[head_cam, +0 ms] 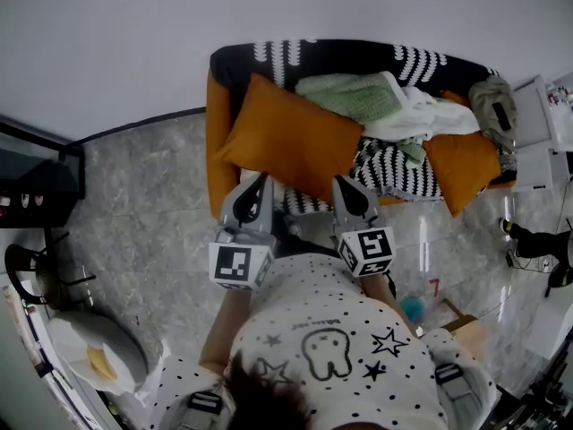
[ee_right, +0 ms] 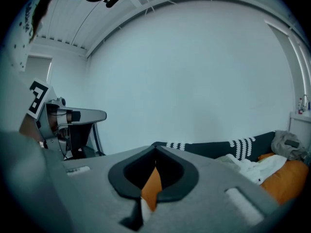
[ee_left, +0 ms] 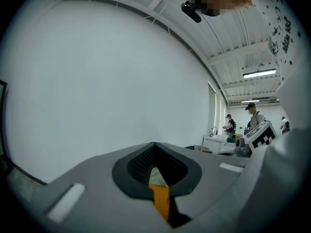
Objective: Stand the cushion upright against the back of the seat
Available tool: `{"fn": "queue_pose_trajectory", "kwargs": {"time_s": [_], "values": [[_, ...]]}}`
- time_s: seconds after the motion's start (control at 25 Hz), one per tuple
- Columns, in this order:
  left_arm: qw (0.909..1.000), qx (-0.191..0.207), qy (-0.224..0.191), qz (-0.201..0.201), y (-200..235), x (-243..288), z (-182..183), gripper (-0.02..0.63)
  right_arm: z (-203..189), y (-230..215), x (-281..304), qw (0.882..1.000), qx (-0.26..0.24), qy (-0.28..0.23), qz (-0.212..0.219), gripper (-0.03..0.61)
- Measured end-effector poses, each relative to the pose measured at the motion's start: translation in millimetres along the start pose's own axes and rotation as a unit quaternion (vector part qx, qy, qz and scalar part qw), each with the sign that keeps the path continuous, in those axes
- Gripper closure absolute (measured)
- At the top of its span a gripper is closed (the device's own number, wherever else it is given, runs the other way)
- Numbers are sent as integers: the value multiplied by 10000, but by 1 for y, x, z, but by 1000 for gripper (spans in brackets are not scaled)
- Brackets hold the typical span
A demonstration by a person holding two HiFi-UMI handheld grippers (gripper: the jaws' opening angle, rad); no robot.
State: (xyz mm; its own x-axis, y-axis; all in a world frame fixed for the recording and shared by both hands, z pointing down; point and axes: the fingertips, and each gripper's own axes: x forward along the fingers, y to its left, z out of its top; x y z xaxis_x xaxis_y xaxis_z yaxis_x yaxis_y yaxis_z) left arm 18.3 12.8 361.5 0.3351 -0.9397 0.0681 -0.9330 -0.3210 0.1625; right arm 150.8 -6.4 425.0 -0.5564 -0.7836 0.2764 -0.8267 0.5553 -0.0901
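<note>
**Both grippers pinching the orange cushion at the sofa's left end**

The large orange cushion [head_cam: 291, 137] is lying slantwise at the left end of the sofa [head_cam: 213, 164]. One of its corners is pointing toward the backrest's black-and-white cover, and its near edge is reaching the seat's front edge. How steeply it is tipped cannot be told from above.

The left gripper [head_cam: 258, 191] is clamping the near edge of the cushion by the seat's front left corner. In the left gripper view its jaws are pressing together [ee_left: 156, 178] with a strip of the cushion's orange fabric [ee_left: 160, 200] caught between them. The right gripper [head_cam: 349, 191] is gripping the same near edge further along the front edge, toward the middle of the seat. In the right gripper view its jaws are likewise closing [ee_right: 154, 176] on a fold of orange fabric [ee_right: 151, 188]. The two grippers are sitting side by side, well apart, both pointing toward the backrest.

Other things are crowding the rest of the seat. A green blanket [head_cam: 351, 95] is lying against the backrest just beyond the cushion's far edge. A white cloth [head_cam: 421, 115] is spreading beside it toward the right end. A second, smaller orange cushion [head_cam: 461, 168] is hanging over the front edge near the right end, and a grey-olive bundle [head_cam: 492, 104] is resting at the far right corner. The sofa is standing on a grey marbled floor [head_cam: 152, 204] against a plain white wall [head_cam: 107, 34].
</note>
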Motion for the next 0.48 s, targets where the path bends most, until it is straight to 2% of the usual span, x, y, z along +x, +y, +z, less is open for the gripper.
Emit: {"fn": "queue_pose_trajectory", "kwargs": {"time_s": [0.16, 0.48], "values": [[9999, -48, 88, -52, 11, 10, -2, 617, 3, -4, 13, 10000, 8, 23, -93, 580], [9996, -36, 85, -250, 44, 43, 18, 617, 24, -5, 50, 9997, 37, 1, -259, 580]]}}
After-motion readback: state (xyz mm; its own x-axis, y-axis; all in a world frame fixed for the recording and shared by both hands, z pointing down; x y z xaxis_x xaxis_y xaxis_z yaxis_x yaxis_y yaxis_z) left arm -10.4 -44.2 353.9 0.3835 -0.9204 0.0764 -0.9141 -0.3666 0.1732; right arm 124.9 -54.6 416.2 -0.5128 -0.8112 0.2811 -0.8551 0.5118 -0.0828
